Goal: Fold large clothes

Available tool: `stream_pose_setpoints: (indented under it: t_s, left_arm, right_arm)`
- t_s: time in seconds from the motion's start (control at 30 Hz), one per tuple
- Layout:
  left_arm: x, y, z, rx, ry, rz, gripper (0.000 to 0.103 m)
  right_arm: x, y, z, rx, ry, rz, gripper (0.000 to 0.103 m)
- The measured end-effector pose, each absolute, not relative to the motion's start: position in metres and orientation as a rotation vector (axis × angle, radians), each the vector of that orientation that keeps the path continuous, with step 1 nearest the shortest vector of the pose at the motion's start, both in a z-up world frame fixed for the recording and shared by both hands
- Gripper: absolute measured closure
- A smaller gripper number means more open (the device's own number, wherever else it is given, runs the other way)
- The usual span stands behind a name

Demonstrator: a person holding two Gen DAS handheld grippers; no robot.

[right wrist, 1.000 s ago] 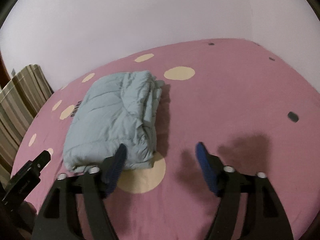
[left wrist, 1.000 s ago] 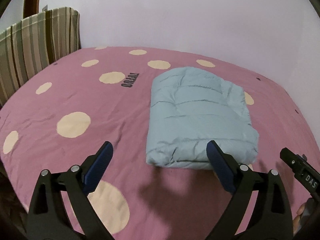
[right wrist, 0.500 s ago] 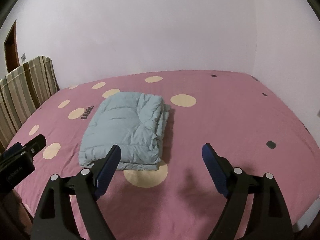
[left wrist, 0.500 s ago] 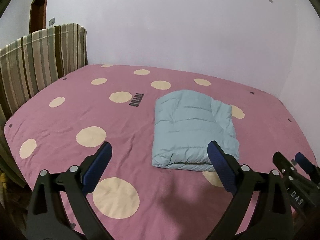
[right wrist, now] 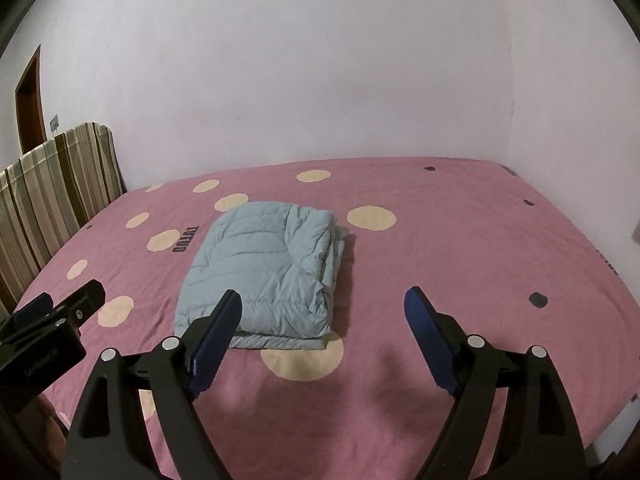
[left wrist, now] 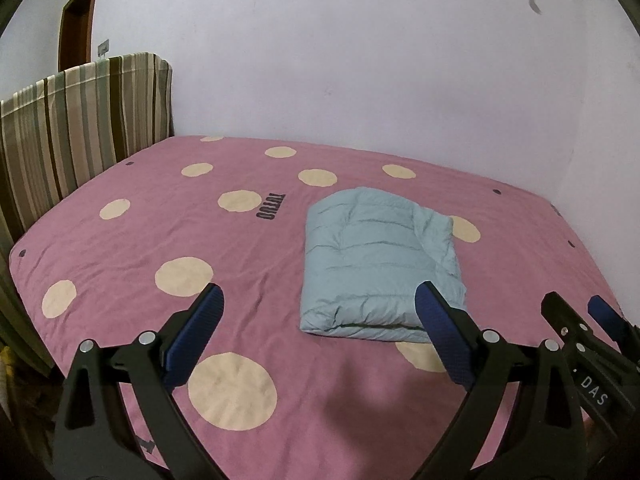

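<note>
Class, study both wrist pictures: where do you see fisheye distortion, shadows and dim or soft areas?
Left wrist view: the pink bedsheet bows into a curve, corners go black, a soft shadow lies near the open left gripper. Right wrist view: same bending and dark corners; the folded blue puffer jacket casts a shadow to its right, and a faint one lies by the open right gripper. Light is dim and even, without glare.

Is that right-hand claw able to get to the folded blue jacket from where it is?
Probably yes. The right gripper is open and empty above the pink bedspread, and the folded jacket lies just ahead and to its left with nothing between them. It is not touching it.
</note>
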State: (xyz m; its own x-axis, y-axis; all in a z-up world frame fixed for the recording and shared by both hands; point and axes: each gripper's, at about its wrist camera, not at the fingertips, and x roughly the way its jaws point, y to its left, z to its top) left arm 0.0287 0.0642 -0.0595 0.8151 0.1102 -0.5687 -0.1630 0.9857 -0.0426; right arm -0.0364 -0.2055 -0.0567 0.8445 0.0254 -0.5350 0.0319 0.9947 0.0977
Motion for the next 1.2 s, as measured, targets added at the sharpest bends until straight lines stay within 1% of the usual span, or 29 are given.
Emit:
stream_pose_setpoints:
  t_s: [1.2]
  left_arm:
    - [0.0279,0.0616,-0.0655,-0.100,0.609,0.135,0.006]
  right_arm:
    - [-0.0334,-0.1986,-0.0605,0.100,0.575,-0.003,0.021]
